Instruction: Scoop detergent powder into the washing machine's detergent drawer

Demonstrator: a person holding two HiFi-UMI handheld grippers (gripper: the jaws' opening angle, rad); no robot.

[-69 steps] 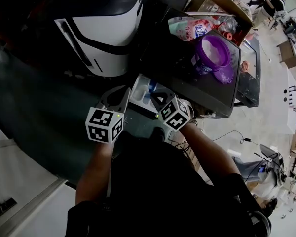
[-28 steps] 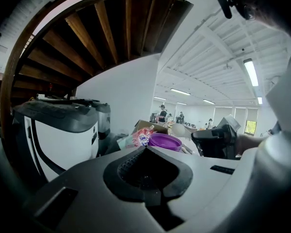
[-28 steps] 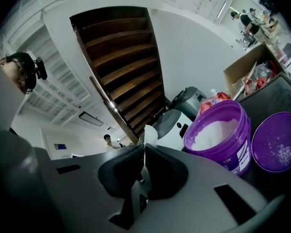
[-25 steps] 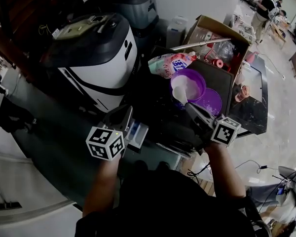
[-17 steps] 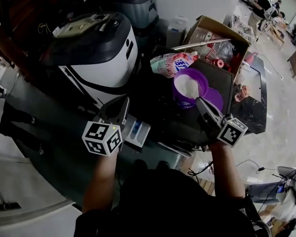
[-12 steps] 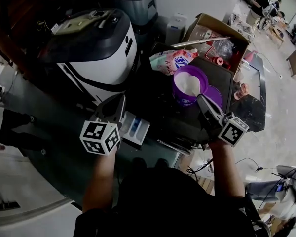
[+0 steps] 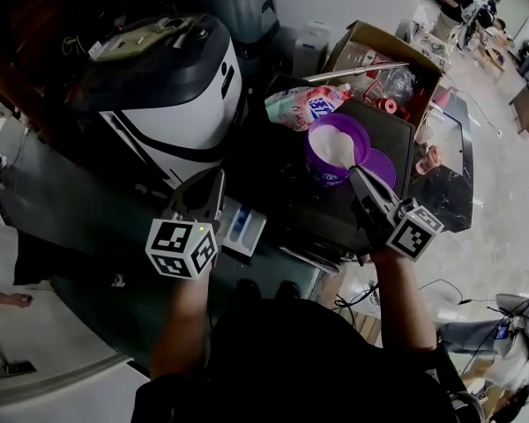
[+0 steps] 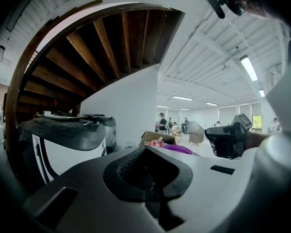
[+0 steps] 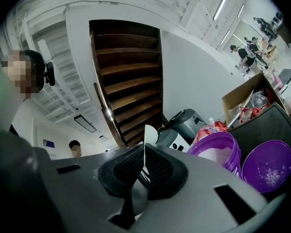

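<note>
The white detergent drawer stands pulled out of the washing machine, just right of my left gripper, whose jaws are together with nothing between them. That left gripper points over the machine's top. On the dark stand to the right sits a purple tub of white powder, its purple lid lying beside it. My right gripper reaches to the tub's near rim. In the right gripper view my right gripper is shut on the thin white scoop handle, with the tub ahead. The scoop's bowl is hidden.
A pink detergent bag lies behind the tub, and an open cardboard box full of items stands beyond it. A second dark machine sits at the back. A wooden staircase rises behind. People stand far off at upper right.
My right gripper left the drawer and swung right to the purple tub, where the scoop was lowered from above the powder to the near rim. My left gripper stayed beside the drawer.
</note>
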